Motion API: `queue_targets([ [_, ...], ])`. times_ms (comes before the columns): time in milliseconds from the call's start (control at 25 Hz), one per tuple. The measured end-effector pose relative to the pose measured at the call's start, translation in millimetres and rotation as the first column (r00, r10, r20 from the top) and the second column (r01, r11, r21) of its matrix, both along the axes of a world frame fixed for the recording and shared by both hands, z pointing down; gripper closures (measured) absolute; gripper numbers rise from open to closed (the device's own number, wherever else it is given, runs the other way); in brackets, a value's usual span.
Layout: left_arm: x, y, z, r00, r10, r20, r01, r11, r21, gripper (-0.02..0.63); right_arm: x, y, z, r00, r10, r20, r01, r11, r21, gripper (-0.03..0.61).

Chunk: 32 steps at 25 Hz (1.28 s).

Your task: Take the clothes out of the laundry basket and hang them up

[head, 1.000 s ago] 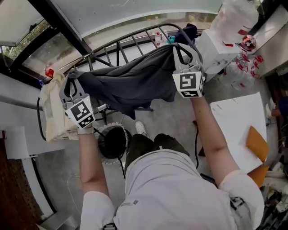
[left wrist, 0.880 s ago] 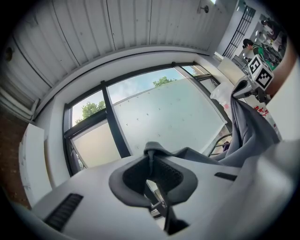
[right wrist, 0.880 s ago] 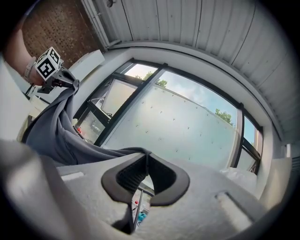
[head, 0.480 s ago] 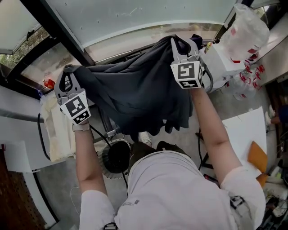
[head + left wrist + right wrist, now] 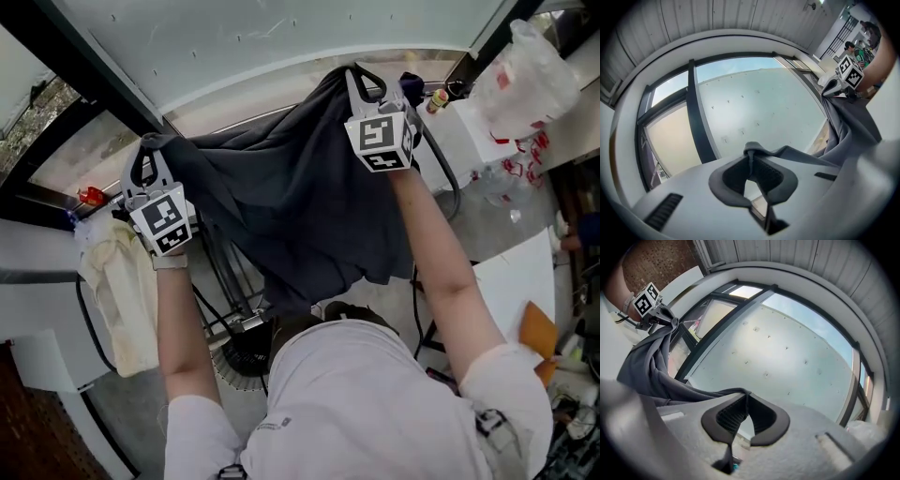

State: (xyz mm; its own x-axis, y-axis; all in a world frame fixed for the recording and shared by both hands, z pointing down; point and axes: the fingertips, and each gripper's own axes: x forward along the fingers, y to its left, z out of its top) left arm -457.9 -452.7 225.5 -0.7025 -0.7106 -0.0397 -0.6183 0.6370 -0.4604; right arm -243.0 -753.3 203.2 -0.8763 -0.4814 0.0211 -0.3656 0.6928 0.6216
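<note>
A dark grey garment point(image 5: 291, 206) hangs spread between both grippers, held up in front of a frosted window panel point(image 5: 262, 37). My left gripper point(image 5: 148, 155) is shut on the garment's left corner; in the left gripper view a fold of grey cloth point(image 5: 761, 151) is pinched between the closed pads. My right gripper point(image 5: 361, 80) is shut on the right corner, and the cloth edge point(image 5: 717, 393) runs into its closed jaws. Each gripper view shows the other gripper, the right one point(image 5: 848, 75) and the left one point(image 5: 647, 303), with fabric draped between. The laundry basket is not clearly in view.
Metal rack bars point(image 5: 220, 272) stand below the garment. A cream cloth point(image 5: 117, 291) hangs at the left. At the right are a white plastic bag point(image 5: 525, 75) and a white table point(image 5: 506, 281). A round dark object point(image 5: 248, 352) sits on the floor by the person's legs.
Both grippers have carried the garment forward toward the window. It now hangs more widely spread and hides the rack's top rail that showed before.
</note>
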Motion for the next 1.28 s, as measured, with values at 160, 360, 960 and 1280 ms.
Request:
queue_targets([
  [160,-24.6,-23.0,45.8,0.998,0.014,-0.067,-0.018,0.998,-0.060,0.592,-25.2,-19.3,48.3,0.994,0.006,-0.108,-0.014,0.997,-0.074,0.555],
  [360,-39.4,-42.2,110.6,0.985,0.028,-0.172,-0.055,0.987,-0.150,0.591,-35.3,-35.4,110.8,0.973,0.024,-0.229,-0.054,0.991,-0.126,0.554],
  [960,-46.1,-45.8,203.1,0.935,-0.006,-0.354,-0.089,0.964,-0.251,0.512,-39.6,-43.2,203.3,0.915,-0.019,-0.404,-0.099,0.958,-0.268,0.493],
  [1280,-23.6,-27.4,194.8,0.927,-0.023,-0.374,-0.075,0.966,-0.246,0.423,-22.4,-27.0,191.3,0.941,-0.079,-0.330,-0.062,0.916,-0.395,0.336],
])
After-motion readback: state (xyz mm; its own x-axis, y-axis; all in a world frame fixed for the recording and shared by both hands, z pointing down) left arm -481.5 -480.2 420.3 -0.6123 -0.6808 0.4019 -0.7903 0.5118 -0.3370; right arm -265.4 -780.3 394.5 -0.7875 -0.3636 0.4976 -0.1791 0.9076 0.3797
